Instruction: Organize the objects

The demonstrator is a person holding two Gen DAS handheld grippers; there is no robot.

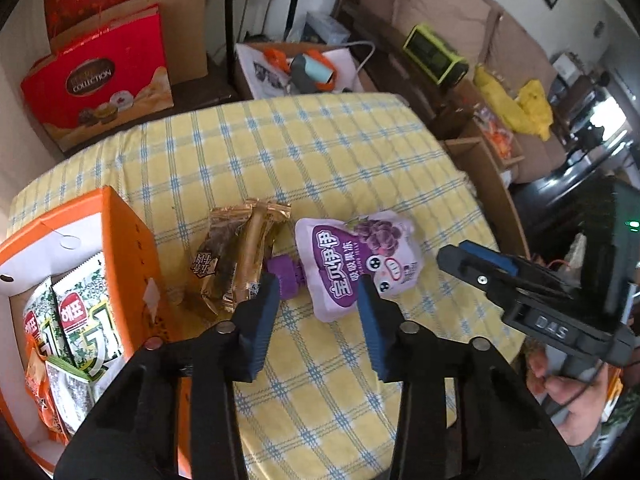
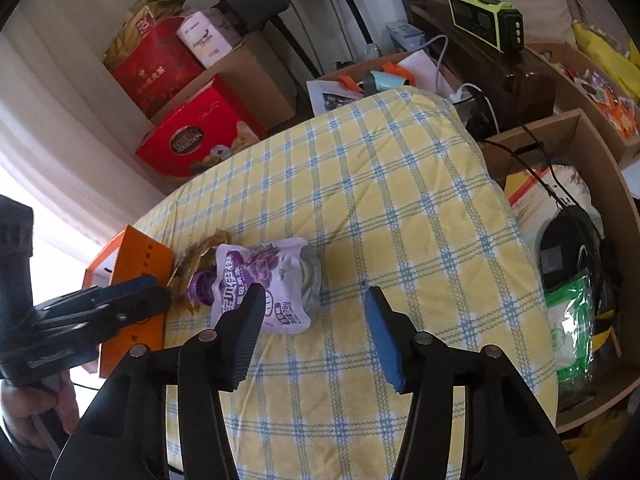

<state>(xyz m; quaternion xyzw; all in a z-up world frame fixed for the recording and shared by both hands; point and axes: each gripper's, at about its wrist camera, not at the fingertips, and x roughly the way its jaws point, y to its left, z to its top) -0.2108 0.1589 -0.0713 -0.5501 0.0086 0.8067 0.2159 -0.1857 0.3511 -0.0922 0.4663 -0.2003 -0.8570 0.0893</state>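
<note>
— Pouch lay where?
— On the cloth, cap toward the orange box. My left gripper, spread and empty, hovered nearer; my right gripper gaped too.

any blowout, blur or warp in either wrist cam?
Right wrist view: window side at far left blown out white; yellow checked tablecloth sharp, its lines bowed by the fisheye. Left wrist view: even light, red gift box slightly soft near the rim.
</note>
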